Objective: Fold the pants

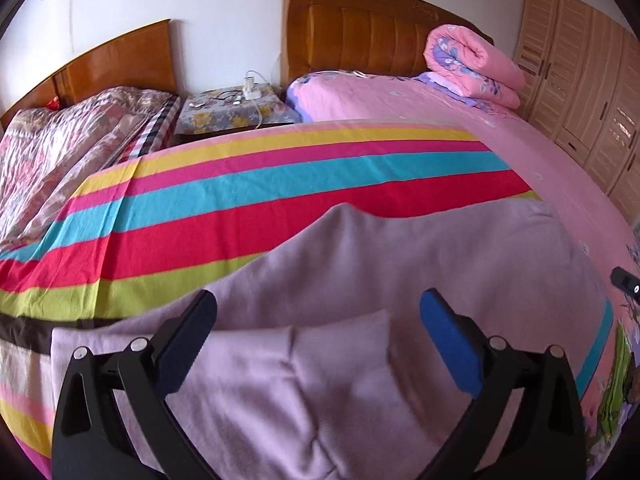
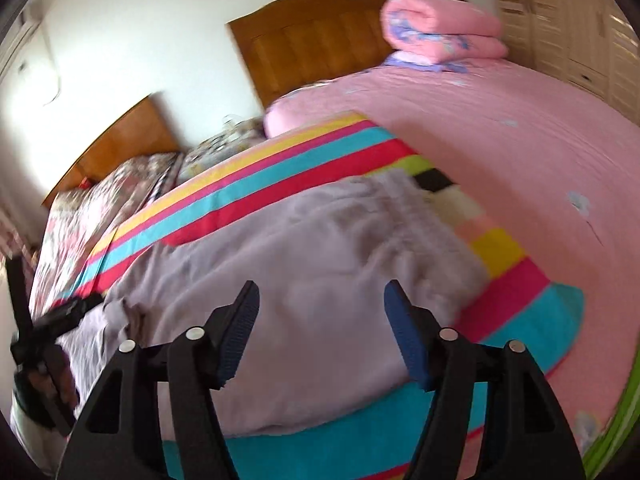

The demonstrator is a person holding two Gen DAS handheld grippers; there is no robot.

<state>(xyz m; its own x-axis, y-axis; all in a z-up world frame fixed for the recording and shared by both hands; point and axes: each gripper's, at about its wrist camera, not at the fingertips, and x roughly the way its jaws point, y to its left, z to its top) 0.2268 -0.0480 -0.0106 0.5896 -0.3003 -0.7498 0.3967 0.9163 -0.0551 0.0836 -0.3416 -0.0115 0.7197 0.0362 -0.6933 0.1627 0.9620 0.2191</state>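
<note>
Two grippers, both with jaws apart and nothing between the pads: left gripper [image 1: 318, 336] and right gripper [image 2: 322, 332], each poised above the lilac pants [image 1: 360, 280], which lie partly folded on a striped sheet [image 1: 280, 172] spread across the pink bed [image 1: 520, 152]. Risk: the doubled layers look loose and soft, so a pinch that catches only the top ply would probably drag the fold open; the raised flap near the left gripper could slip back. Left to right around the work: a floral quilt [image 1: 60, 148] on a second bed, a covered nightstand [image 1: 236, 112] carrying a charger and cables, a rolled pink duvet [image 1: 476, 68], louvred wardrobe doors [image 1: 588, 92]. All stand well apart from the pants; nothing obstructs either gripper.
</note>
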